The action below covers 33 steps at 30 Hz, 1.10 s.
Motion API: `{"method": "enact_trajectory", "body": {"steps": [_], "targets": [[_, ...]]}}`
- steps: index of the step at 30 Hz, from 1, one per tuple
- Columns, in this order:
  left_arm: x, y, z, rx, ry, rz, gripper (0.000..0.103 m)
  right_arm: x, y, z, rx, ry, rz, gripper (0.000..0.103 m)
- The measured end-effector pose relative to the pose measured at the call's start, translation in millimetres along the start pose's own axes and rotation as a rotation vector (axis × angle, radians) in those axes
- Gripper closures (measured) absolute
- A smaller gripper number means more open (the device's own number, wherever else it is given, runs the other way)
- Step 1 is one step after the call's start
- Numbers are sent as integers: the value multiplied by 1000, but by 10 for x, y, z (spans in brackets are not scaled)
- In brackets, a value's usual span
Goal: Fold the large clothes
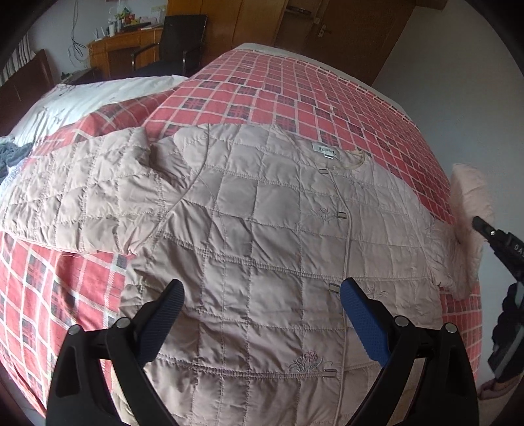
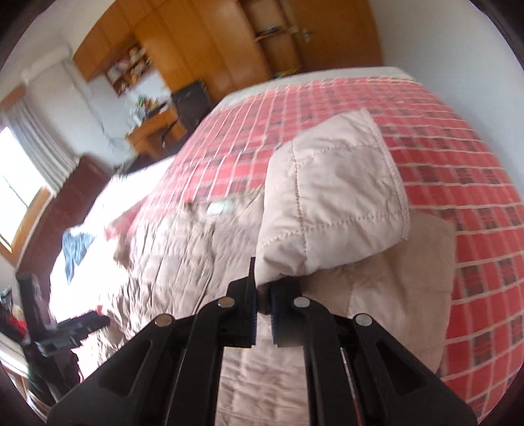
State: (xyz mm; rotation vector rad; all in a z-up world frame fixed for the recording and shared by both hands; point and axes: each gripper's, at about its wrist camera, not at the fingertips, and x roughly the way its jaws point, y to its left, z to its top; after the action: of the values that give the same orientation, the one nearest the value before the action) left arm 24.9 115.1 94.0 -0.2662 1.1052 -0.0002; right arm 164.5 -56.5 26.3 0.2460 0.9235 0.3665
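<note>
A beige quilted jacket (image 1: 255,236) lies front up on a red plaid bedspread (image 1: 294,95), collar toward the far side, one sleeve (image 1: 82,196) stretched out to the left. My left gripper (image 1: 262,295) hovers open above the jacket's lower front, blue pads apart, nothing between them. In the left wrist view the right gripper (image 1: 481,226) shows at the right edge, lifting the other sleeve (image 1: 468,203). My right gripper (image 2: 262,304) is shut on that sleeve's cuff (image 2: 330,203), which stands raised above the jacket body (image 2: 183,255).
White bedding (image 1: 91,95) and a dark garment (image 1: 13,154) lie at the bed's head on the left. A wooden desk (image 1: 127,49), black chair (image 1: 183,39) and wardrobe doors (image 1: 327,26) stand beyond the bed. The bed's right edge (image 1: 458,295) drops to the floor.
</note>
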Motion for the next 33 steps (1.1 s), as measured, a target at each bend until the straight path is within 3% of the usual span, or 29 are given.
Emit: {"method": "enact_trajectory", "body": {"steps": [4,11,15,20,25,29,33], "targets": [[-6,-5,69,-9,-2,-39,7,377,262,-177,-25,85,42,98],[109,-9,174,-30,27,-87,7,1047,480,-466,-63,224,4,96],[187,-26,206,-44,43,-107,7,1164,505,-612,-91,273,5,84],[384,-90,248,-77,96,-205,7,927,606,-715,-151,273,118,61],[800,-100,223,-152,204,-293,7,529,504,-840,-150,242,147,61],[1056,-99,165,-179,262,-254,7,149,304,-897,-110,193,121,61],[1103,-228,164,-146,243,-229,9,-150,57,-922,-55,143,73,60]]}}
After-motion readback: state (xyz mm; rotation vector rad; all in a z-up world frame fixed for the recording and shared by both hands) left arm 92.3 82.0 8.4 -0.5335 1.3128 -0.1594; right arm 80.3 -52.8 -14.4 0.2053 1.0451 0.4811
